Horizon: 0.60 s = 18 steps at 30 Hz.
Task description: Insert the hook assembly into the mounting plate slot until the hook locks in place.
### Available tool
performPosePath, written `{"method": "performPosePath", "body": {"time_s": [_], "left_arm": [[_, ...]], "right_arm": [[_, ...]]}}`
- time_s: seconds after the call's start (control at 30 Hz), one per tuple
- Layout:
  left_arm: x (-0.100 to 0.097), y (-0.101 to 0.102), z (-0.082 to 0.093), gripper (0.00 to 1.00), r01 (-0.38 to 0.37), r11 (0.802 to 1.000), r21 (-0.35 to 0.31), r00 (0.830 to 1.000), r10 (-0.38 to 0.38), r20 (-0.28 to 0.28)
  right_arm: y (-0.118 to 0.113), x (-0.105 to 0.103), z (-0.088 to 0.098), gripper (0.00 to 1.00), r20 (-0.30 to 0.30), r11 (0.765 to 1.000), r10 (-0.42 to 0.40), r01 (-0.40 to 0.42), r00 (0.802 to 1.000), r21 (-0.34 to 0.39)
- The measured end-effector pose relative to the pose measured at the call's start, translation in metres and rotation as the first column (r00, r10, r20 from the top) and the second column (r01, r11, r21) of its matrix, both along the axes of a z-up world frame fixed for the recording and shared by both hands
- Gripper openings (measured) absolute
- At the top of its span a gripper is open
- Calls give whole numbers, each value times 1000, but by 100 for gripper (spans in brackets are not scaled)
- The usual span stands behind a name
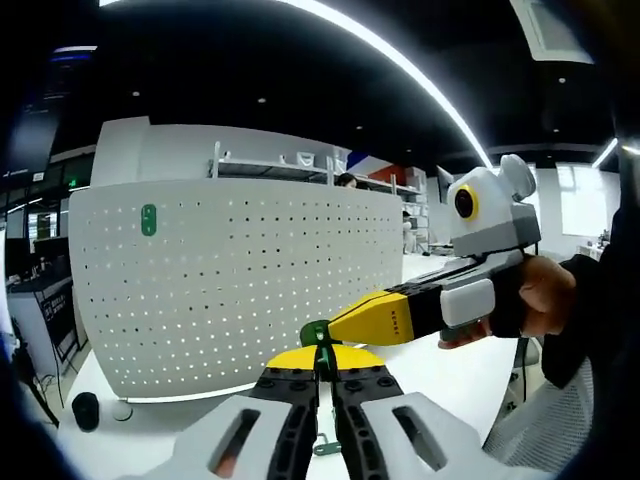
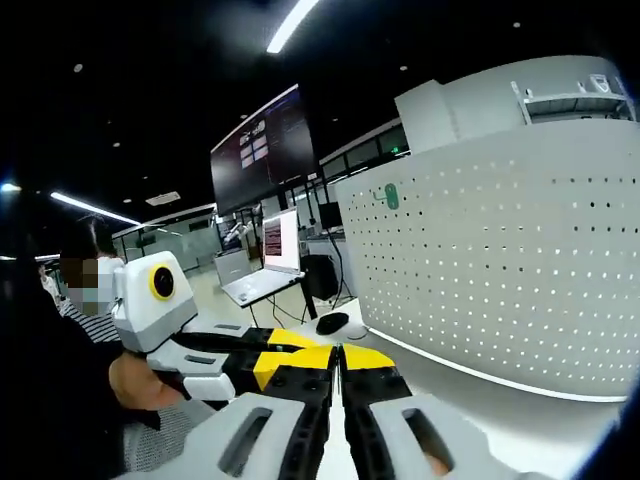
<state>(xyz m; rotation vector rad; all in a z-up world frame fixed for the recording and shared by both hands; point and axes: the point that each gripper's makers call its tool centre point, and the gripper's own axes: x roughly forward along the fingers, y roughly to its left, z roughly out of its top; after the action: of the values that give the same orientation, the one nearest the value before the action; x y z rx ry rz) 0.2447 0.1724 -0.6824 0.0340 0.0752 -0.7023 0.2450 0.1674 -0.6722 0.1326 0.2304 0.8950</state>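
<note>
Left claw (image 1: 324, 362) clamped on green hook (image 1: 314, 333), right claw (image 2: 338, 362) closed together beside it, white pegboard (image 1: 240, 285) on counter (image 1: 440, 375) behind

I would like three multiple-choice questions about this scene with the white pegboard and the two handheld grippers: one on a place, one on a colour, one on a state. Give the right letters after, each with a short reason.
1. Where on the pegboard does the green hook plate sit in the left gripper view?
A. upper left part
B. lower right corner
C. exact centre

2. What colour is the small piece at the tip of the right gripper?
A. red
B. green
C. blue

3. How do the jaws of the left gripper stand?
A. wide open
B. closed together
C. clamped on a cup

Answers:
1 A, the plate is near the panel's top left edge.
2 B, the piece at the yellow jaw tip is green.
3 B, the two black jaws meet with hardly a gap; whether they pinch anything cannot be told.
</note>
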Motion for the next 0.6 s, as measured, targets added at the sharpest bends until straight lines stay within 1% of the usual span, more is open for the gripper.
{"method": "performPosePath", "body": {"time_s": [0.07,0.13,0.2,0.23,0.3,0.43,0.6], "left_arm": [[0,-1,-1,3,4,1000,0,1000,-4,-5],[0,0,-1,3,1,1000,3,1000,-1,-4],[-1,0,-1,3,2,1000,3,1000,-2,-6],[-1,0,-1,3,2,1000,4,1000,-2,-6],[0,1,0,3,-4,1000,4,1000,4,-2],[3,4,4,3,-15,1000,4,1000,14,5],[12,15,12,3,-44,999,1,999,44,19]], "right_arm": [[0,0,-1,1,-5,1000,0,0,1000,1],[0,0,1,1,7,1000,-2,2,1000,5],[-1,0,4,4,19,1000,-7,7,1000,7],[-2,0,6,6,28,1000,-12,12,1000,6],[-9,4,8,8,71,999,-40,42,997,-33],[-16,4,13,9,95,997,-58,62,994,-39],[-25,6,15,18,134,992,-93,103,987,-71]]}}
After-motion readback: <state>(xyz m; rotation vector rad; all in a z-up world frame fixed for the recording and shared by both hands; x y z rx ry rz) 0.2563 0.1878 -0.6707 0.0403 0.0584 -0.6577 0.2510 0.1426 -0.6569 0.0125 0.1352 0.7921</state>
